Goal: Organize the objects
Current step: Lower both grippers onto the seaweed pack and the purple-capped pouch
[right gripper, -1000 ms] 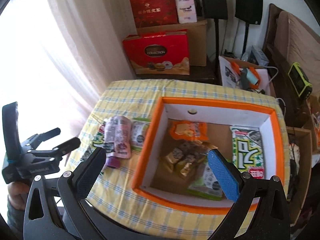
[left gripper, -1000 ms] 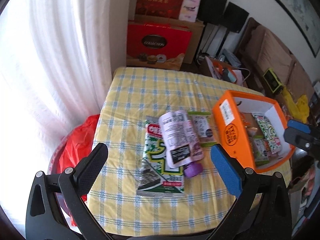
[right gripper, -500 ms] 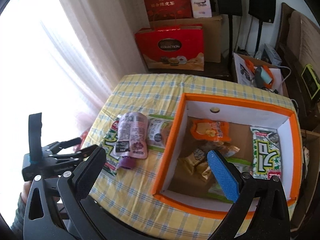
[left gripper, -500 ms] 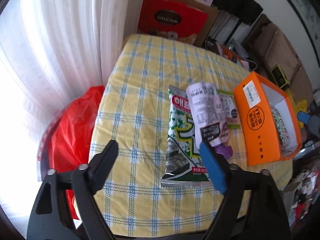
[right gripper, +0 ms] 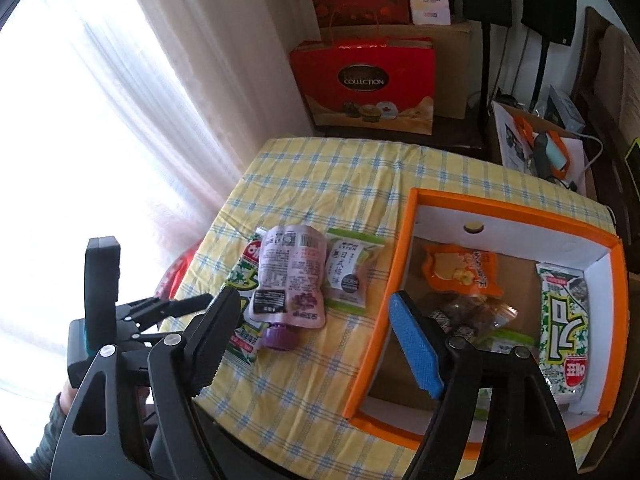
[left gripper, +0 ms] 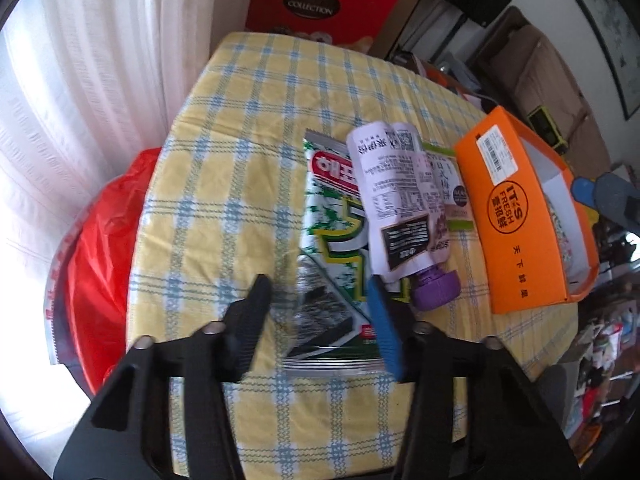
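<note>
Left gripper (left gripper: 320, 316) points steeply down, jaws just been closing, now narrow with a gap between them, pads not pressing on anything. Right gripper (right gripper: 308, 344) tilts down too, jaws closing a little but wide apart, nothing gripped. Sleeved hand (right gripper: 60, 408) holds the left one.

Your worktop (right gripper: 320, 168) wears a yellow cloth checked in blue. Lying straight on it you have a green seaweed packet (left gripper: 336, 240), a green-edged snack pack (right gripper: 350, 276) just beside it, and an open orange box (right gripper: 520, 208) at the right edge. The purple-capped pouch (right gripper: 290, 276) rests across the two packets.
</note>
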Action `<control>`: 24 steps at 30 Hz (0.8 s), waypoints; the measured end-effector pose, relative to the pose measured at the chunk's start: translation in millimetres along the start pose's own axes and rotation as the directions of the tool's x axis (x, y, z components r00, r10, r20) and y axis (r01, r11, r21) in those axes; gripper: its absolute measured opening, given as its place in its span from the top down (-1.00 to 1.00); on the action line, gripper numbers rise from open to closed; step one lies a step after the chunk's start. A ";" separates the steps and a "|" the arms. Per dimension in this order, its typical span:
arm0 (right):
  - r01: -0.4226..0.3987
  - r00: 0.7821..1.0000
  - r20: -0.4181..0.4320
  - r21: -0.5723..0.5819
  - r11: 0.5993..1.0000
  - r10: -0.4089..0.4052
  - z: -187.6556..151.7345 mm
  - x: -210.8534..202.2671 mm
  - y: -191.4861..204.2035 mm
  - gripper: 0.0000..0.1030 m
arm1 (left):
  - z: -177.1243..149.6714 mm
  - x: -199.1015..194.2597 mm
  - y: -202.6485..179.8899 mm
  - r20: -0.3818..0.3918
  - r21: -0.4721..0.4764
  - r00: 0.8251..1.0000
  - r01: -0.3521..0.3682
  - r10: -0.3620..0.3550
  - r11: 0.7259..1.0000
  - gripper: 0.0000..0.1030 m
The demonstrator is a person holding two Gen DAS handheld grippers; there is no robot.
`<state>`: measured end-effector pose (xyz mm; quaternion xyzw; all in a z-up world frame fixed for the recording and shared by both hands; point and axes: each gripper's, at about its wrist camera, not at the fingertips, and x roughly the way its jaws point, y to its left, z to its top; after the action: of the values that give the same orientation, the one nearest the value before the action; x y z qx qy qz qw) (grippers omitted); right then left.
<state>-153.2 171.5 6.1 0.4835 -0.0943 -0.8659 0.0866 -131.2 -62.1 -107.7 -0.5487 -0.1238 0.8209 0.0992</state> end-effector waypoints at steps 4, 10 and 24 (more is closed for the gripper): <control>0.002 1.000 -0.013 -0.007 1.000 -0.002 1.0 5.7 4.4 -0.53 | 1.1 -1.5 -3.7 0.007 0.006 1.000 0.003 -0.003 1.000 0.42; 0.002 1.000 -0.030 -0.037 0.999 -0.003 2.7 12.1 17.5 -0.53 | 2.6 -8.9 1.4 0.029 -0.022 0.999 0.031 -0.030 0.999 0.72; -0.009 0.991 -0.132 -0.093 0.996 -0.003 -16.4 54.7 43.0 -0.26 | 5.4 -31.9 18.4 0.074 -0.064 0.996 -0.044 0.049 0.997 0.70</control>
<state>-165.0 115.4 -36.7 0.5351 -0.0486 -0.8353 0.1165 -124.6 -89.6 -83.5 -0.5226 -0.1401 0.8389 0.0582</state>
